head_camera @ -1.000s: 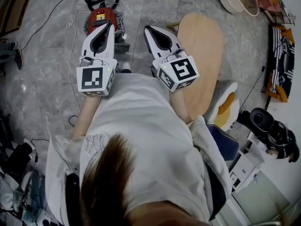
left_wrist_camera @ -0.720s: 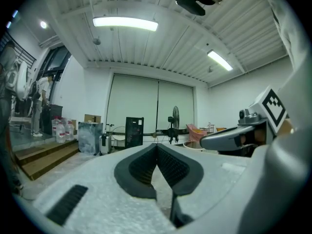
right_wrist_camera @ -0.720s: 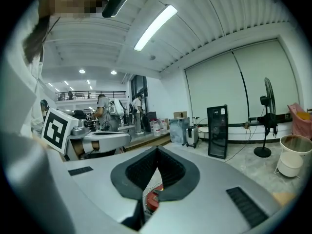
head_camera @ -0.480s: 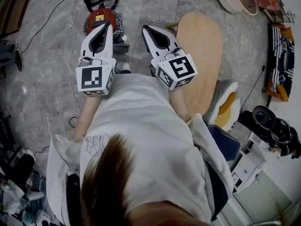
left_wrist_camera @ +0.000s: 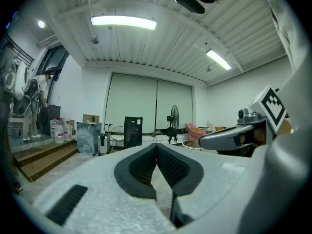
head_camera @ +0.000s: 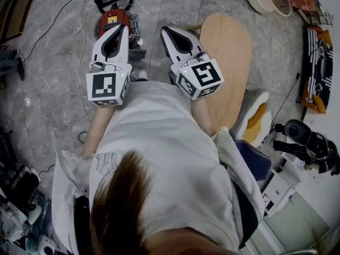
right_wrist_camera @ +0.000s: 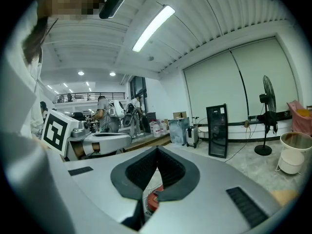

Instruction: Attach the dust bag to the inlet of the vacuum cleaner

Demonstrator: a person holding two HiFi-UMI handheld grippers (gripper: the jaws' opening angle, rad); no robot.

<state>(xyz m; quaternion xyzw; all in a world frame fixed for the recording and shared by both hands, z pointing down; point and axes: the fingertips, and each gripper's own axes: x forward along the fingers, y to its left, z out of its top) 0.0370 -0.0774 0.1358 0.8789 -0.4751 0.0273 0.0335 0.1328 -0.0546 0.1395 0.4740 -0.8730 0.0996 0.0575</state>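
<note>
Left gripper and right gripper: jaws closed, empty, held over the red canister vacuum cleaner. We see no dust bag; closed jaws risk nudging the vacuum, not gripping.

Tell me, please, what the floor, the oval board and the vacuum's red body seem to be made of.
Floor: probably polished grey stone or marble-look tile, going by the veining, the sheen and the joint lines.
Board: pale wood or plywood with a matte finish and even tan colour; it could also be laminate.
Vacuum: likely moulded plastic, since the red shell is smooth and rounded.
</note>
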